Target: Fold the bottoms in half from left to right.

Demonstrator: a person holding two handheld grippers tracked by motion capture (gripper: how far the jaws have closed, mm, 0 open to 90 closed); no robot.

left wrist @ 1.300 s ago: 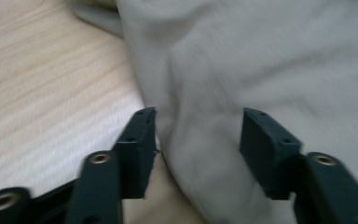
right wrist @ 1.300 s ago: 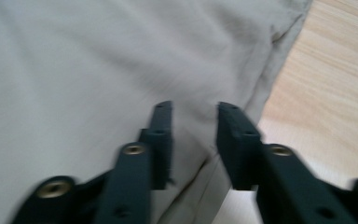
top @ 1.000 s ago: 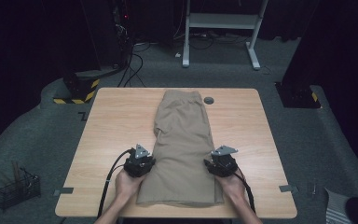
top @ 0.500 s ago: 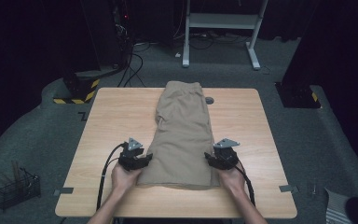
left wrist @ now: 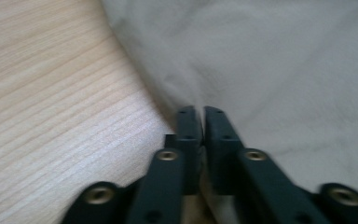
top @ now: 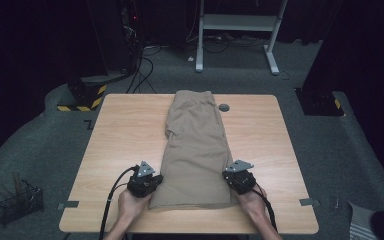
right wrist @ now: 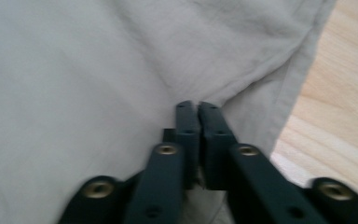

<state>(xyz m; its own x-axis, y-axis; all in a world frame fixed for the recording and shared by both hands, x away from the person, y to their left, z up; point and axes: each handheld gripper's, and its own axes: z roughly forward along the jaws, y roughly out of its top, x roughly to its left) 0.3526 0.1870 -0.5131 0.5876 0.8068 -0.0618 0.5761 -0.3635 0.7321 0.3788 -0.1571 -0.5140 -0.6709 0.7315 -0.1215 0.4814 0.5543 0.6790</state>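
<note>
A beige garment, folded lengthwise, lies along the middle of the wooden table. My left gripper sits at its near left edge. In the left gripper view the jaws have just been closing and now pinch the cloth's edge beside bare wood. My right gripper sits at the near right edge. Its jaws have also just been closing, and they clamp a puckered fold of the fabric close to the hem.
A round grommet is set in the table next to the garment's far end. On the floor stand a wire basket at the left, a yellow-black striped base, cables, and a white desk frame behind.
Both grippers slid away from the person and then came back toward the near edge. The garment shifted away and back with them. Both pairs of jaws opened and then closed on the cloth.
</note>
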